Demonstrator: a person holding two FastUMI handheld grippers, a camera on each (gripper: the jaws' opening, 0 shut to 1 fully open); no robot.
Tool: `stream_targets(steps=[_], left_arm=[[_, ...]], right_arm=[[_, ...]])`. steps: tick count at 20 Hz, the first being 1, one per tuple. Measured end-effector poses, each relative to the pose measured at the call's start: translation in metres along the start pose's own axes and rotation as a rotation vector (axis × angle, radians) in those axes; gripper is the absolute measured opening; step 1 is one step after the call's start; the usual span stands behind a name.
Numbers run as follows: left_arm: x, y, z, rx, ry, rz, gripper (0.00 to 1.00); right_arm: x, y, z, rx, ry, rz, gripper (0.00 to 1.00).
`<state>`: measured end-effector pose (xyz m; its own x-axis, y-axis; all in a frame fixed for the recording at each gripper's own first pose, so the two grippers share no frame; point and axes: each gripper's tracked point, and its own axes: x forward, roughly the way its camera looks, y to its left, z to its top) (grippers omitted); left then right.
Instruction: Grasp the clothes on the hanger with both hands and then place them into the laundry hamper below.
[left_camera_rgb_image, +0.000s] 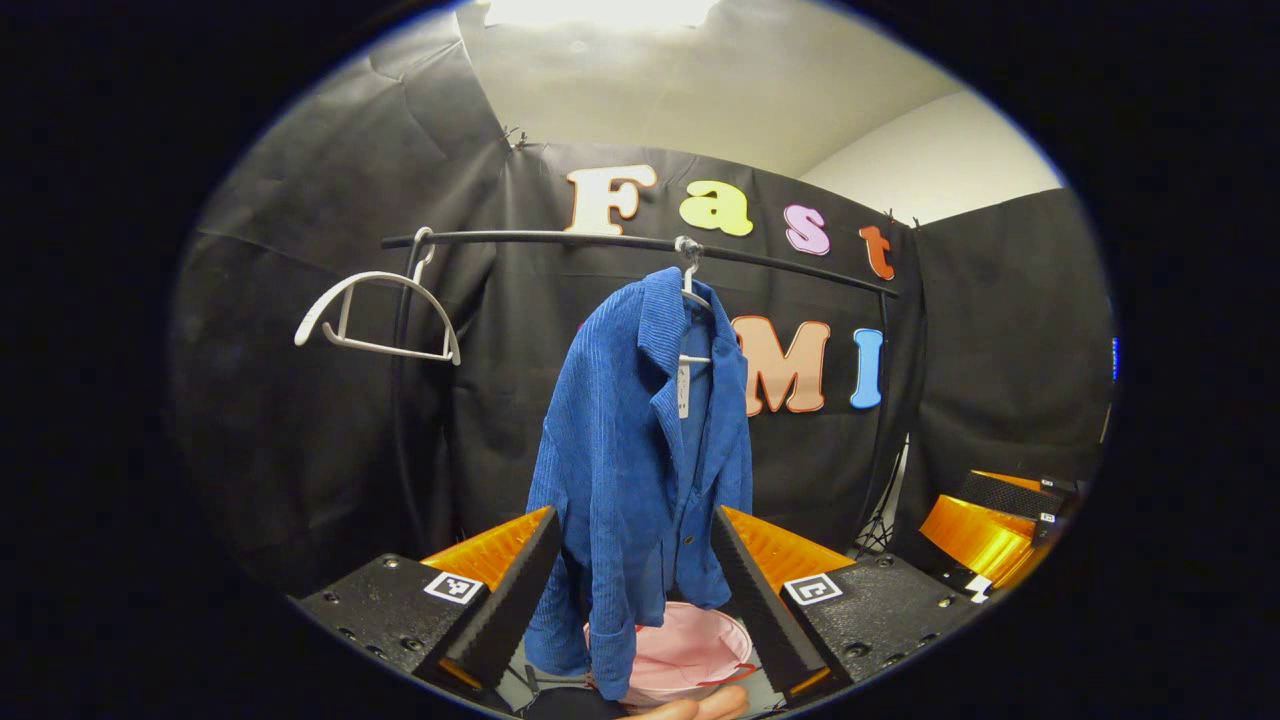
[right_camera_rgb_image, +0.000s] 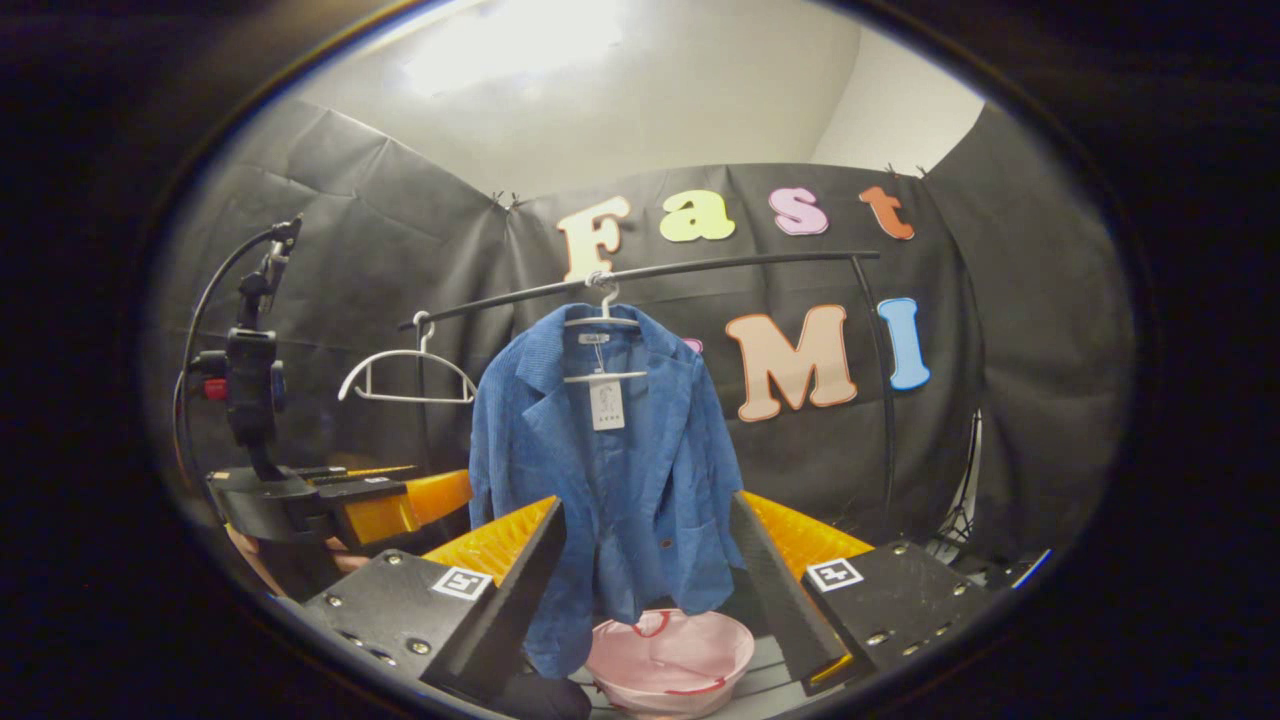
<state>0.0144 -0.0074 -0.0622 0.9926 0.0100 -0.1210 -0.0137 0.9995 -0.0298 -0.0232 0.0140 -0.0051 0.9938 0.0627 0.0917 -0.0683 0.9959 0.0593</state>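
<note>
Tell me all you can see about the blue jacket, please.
The blue jacket looks like ribbed corduroy, with a lapel collar, a dark button and a white tag at the neck. It hangs open on a white hanger from the black rail, its hem just above the pink hamper. Neither gripper touches it.

Both views lit from overhead: blown-out white glare on the ceiling (left_camera_rgb_image: 600, 12) at top centre in left gripper view, top left of centre (right_camera_rgb_image: 510, 45) in right gripper view. Light falls off toward the lower rim, where detail is dim. Strong fisheye distortion: the clothes rail (left_camera_rgb_image: 640, 243) bows and the booth walls curve toward the edges. Centre is sharp; corduroy ribs on the blue jacket (left_camera_rgb_image: 620, 450) resolve clearly. Glossy highlights on the orange housing (left_camera_rgb_image: 975, 540) at right. Rim slightly soft, with a faint blue fringe.
</note>
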Motion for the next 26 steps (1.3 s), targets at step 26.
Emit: stream_targets(steps=[26], left_arm=[[0.082,-0.032,-0.044,0.021,0.02,0.055,0.89]], right_arm=[[0.247,-0.029,-0.022,-0.02,0.051,0.058,0.98]])
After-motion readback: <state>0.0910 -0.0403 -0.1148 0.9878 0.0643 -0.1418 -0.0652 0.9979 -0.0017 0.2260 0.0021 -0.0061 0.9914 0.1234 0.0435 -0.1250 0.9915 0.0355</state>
